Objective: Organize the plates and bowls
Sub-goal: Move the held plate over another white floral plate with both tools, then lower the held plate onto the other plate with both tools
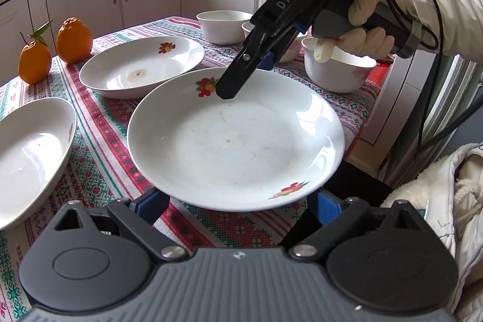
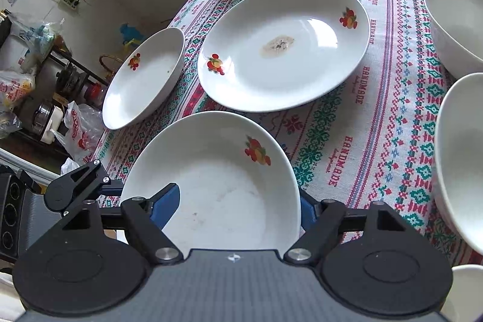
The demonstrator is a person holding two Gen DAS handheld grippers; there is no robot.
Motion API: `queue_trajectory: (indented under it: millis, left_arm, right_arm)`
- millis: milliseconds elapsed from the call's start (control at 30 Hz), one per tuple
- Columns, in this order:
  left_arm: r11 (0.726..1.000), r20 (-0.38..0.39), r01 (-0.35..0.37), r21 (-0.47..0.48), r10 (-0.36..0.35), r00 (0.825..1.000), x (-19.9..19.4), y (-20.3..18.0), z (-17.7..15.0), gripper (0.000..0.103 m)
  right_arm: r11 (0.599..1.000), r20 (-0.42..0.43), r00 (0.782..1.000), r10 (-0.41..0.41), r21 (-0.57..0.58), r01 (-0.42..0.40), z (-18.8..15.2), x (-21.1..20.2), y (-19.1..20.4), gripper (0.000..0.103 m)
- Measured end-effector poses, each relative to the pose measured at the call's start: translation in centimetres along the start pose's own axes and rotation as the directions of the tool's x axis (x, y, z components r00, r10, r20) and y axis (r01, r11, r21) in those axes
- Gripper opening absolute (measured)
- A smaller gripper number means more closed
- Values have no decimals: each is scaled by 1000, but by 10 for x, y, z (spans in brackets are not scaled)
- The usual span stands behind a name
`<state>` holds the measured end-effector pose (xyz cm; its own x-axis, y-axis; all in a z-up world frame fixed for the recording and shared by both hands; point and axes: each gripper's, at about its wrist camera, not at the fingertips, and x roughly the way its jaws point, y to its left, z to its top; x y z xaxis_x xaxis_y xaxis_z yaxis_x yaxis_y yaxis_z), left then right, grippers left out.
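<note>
- On the patterned tablecloth (image 1: 99, 168) we see a white plate (image 1: 235, 141) with fruit decals, lifted at the near edge, faint scuffs in its well.
- Our right gripper (image 2: 238, 210) clamps that plate's rim: one blue pad inside, the other under the rim.
- Our left gripper (image 1: 238, 202) is spread wide at the near rim; pad contact unclear.
- Two more plates and bowls sit beyond.

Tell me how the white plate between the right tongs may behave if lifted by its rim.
The white plate looks like glazed ceramic, so it is probably stiff, fairly heavy and breakable. Its glossy rim may slip in the right tongs. Gripped at one edge only, it may tip downward on the far side.
</note>
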<state>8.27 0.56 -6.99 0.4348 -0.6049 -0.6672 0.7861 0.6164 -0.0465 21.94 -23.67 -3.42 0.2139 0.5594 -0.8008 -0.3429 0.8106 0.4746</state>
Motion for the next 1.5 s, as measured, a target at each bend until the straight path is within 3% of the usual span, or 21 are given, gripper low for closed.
queue_trajectory:
  millis: [733,1500]
  left_arm:
    - [999,46,-19,-37,21,999,-35,22,2,97]
    - [969,51,-181,-171,192,980,-86,88,-16,97]
  right_arm:
    - [996,4,1000,-23,-86,24,31,5,43,84]
    - [963,-65,996,54,-260,-69,116,69,122,84]
